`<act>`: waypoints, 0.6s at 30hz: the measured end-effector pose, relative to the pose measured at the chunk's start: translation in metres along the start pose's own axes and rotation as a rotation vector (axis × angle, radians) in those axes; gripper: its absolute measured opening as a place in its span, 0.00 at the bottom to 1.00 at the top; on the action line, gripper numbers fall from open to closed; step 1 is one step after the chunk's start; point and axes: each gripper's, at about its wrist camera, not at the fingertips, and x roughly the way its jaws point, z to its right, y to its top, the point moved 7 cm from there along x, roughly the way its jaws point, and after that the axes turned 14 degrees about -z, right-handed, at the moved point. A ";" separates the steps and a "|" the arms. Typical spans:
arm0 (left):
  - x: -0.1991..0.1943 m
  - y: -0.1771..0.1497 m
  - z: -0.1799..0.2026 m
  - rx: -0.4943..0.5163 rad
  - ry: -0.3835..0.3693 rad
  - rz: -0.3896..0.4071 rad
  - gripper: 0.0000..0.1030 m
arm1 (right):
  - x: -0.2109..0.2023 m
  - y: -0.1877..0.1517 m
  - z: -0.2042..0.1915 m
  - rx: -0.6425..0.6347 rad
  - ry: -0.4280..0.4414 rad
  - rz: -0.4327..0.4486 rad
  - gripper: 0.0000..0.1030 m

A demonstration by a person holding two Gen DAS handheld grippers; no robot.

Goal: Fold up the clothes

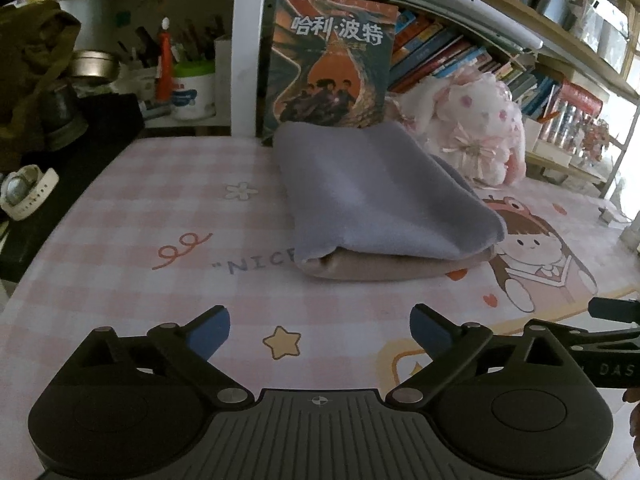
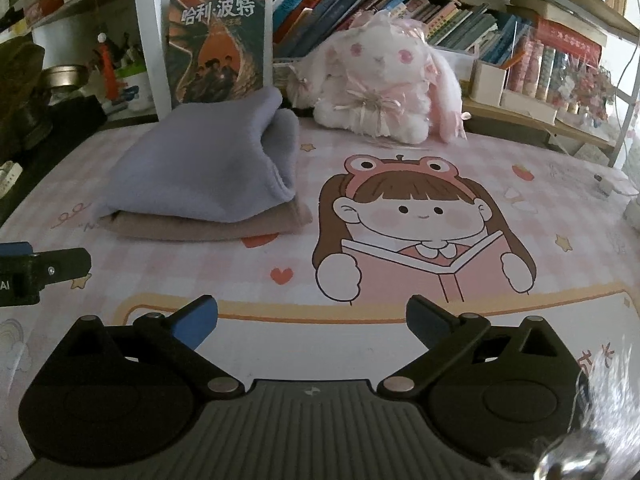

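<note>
A folded lavender cloth (image 1: 372,192) lies on top of a folded beige cloth (image 1: 384,270) on the pink checked desk mat (image 1: 160,208). In the right wrist view the lavender cloth (image 2: 200,168) and the beige cloth (image 2: 208,226) sit at the left. My left gripper (image 1: 320,330) stands open a short way in front of the stack, with nothing between its blue pads. My right gripper (image 2: 312,320) is open too, over the cartoon girl print (image 2: 416,216), to the right of the stack. Part of the other gripper (image 2: 40,272) shows at the left edge.
A large book (image 1: 332,64) stands upright behind the cloths. A white and pink plush rabbit (image 2: 384,80) sits at the back right. Bookshelves (image 2: 400,4) run along the back. A white watch (image 1: 24,192) and dark items lie at the left.
</note>
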 end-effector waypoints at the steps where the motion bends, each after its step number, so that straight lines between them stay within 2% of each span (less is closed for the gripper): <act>1: 0.000 0.000 -0.001 -0.001 0.003 0.002 0.96 | 0.000 0.000 0.000 0.000 0.001 0.000 0.99; 18: -0.002 0.003 0.000 0.017 0.014 0.009 0.96 | -0.002 0.002 -0.001 0.020 0.001 -0.004 0.99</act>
